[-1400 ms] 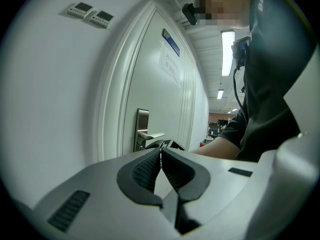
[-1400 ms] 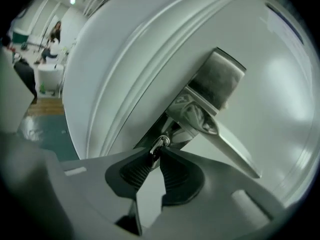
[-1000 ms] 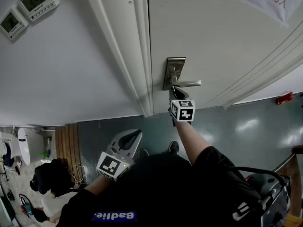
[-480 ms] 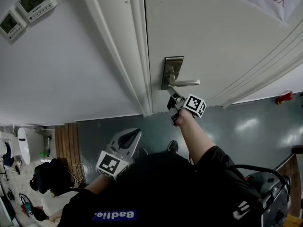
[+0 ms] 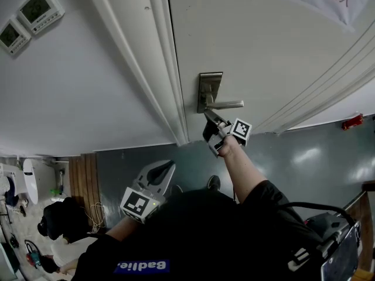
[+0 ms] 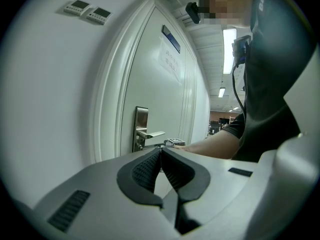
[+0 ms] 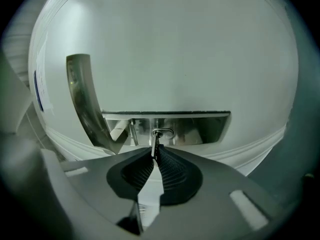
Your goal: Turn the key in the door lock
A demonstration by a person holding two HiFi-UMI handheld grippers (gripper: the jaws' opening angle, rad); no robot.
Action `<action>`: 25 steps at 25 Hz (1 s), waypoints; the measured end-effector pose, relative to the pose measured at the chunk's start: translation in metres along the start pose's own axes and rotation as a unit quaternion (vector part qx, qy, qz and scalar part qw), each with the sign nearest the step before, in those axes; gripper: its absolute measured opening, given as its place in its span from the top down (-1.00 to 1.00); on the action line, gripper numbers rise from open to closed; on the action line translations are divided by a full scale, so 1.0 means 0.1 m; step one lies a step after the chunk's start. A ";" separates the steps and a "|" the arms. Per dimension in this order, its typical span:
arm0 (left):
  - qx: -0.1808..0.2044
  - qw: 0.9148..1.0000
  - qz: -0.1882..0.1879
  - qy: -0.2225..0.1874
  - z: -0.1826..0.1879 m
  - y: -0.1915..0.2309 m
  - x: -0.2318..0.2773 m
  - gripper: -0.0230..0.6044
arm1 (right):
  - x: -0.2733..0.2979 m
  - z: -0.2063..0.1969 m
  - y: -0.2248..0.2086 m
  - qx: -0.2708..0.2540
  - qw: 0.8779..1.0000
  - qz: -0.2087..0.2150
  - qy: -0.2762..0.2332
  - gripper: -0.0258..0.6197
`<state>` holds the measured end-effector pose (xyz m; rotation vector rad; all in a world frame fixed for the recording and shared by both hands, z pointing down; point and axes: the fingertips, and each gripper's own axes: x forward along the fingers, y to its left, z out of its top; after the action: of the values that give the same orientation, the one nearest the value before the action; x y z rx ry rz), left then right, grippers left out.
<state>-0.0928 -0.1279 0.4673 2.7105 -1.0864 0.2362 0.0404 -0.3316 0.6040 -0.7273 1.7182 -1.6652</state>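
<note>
1. right gripper point(image 5: 208, 117) at centre of the head view, fingers pinched narrow on the small silver key point(image 7: 155, 143).
2. the key sits in the keyhole of the brushed-steel lock plate point(image 5: 209, 85), just below the silver lever handle point(image 5: 229, 104) on the white panelled door point(image 5: 275, 45).
3. left gripper point(image 6: 160, 153) has its fingers closed together with nothing between them; it is at lower left of the head view, well apart from the lock plate.
</note>
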 end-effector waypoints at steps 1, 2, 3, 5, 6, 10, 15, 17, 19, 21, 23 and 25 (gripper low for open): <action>0.000 1.000 0.001 0.000 -0.01 0.00 0.01 0.88 | 0.00 0.00 -0.01 0.015 1.000 0.012 0.006 0.84; -0.001 1.000 0.001 0.002 -0.01 -0.01 0.01 0.88 | 0.01 0.00 -0.01 0.028 0.999 0.023 0.013 0.84; -0.003 1.000 0.001 0.006 -0.01 -0.02 0.02 0.88 | 0.01 0.00 -0.01 0.039 0.998 0.033 0.021 0.84; -0.005 1.000 -0.001 0.015 0.02 -0.05 0.05 0.88 | 0.02 0.00 -0.01 0.062 0.996 0.052 0.033 0.83; -0.006 1.000 -0.001 0.017 0.02 -0.06 0.06 0.88 | 0.02 0.00 -0.01 0.073 0.995 0.061 0.037 0.83; -0.014 1.000 0.007 0.011 -0.01 -0.06 0.10 0.88 | 0.01 0.00 -0.01 0.094 0.992 0.077 0.042 0.82; -0.011 1.000 0.003 0.013 0.00 -0.09 0.14 0.88 | 0.02 0.02 0.00 0.106 0.991 0.081 0.011 0.76; -0.009 1.000 0.000 0.015 0.02 -0.11 0.13 0.88 | 0.00 0.02 0.02 0.092 0.992 0.085 0.006 0.68; -0.009 1.000 -0.002 0.012 0.05 -0.11 0.12 0.88 | -0.03 0.01 0.05 0.068 0.994 0.080 0.009 0.63; -0.008 1.000 -0.008 0.011 0.06 -0.12 0.10 0.88 | -0.09 0.01 0.04 0.043 0.997 0.064 0.011 0.54; -0.009 1.000 -0.015 0.006 0.07 -0.13 0.07 0.88 | -0.19 -0.01 0.03 0.021 0.999 0.049 0.006 0.51; -0.009 1.000 -0.023 0.001 0.07 -0.15 0.03 0.88 | -0.30 -0.06 0.03 0.008 0.999 0.037 0.000 0.49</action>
<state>-0.0798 -0.1217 0.4590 2.7160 -1.0182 0.2199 0.0556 -0.3050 0.6027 -0.6483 1.7093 -1.6264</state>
